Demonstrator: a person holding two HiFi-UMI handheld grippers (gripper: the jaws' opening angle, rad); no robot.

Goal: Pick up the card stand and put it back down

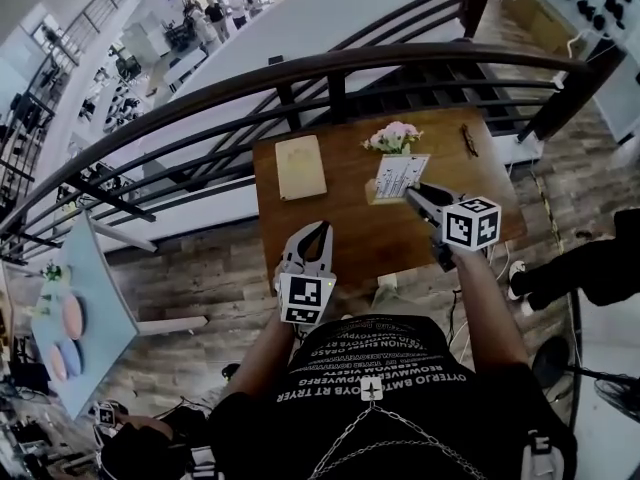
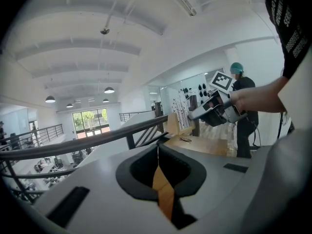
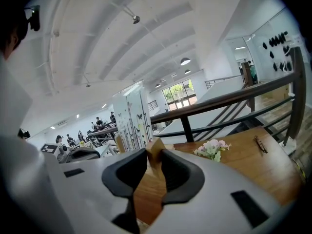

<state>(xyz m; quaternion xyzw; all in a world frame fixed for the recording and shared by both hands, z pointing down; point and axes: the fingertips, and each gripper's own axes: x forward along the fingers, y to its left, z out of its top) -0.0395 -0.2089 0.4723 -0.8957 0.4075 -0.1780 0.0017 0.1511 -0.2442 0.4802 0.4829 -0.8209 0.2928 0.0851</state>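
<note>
The right hand-held gripper [image 3: 152, 156] has its jaws clamped on a pale wooden corner of the card stand [image 3: 130, 120]. The stand's printed white card rises upright just left of the jaws, and its print is too small to read. The dark jaw pads cover most of the wooden base, so I cannot tell whether the base rests on the counter [image 3: 253, 165] or hangs just clear of it.

From the head view, the stand [image 1: 400, 175] sits near the counter's far right part, just in front of a small bunch of pink flowers [image 1: 393, 136]. The right hand-held gripper's [image 1: 418, 195] tips are at its near side.

The left hand-held gripper [image 2: 157, 149] is held over the near edge of the counter [image 1: 350, 230]. Its jaws are drawn together to a thin slit with nothing between them, and only brown wood shows through the gap.

A beige pad [image 1: 300, 166] lies flat at the far left. A small dark object [image 1: 469, 140] near the far right edge is too small to identify. The person's torso cuts off the counter's near edge.
</note>
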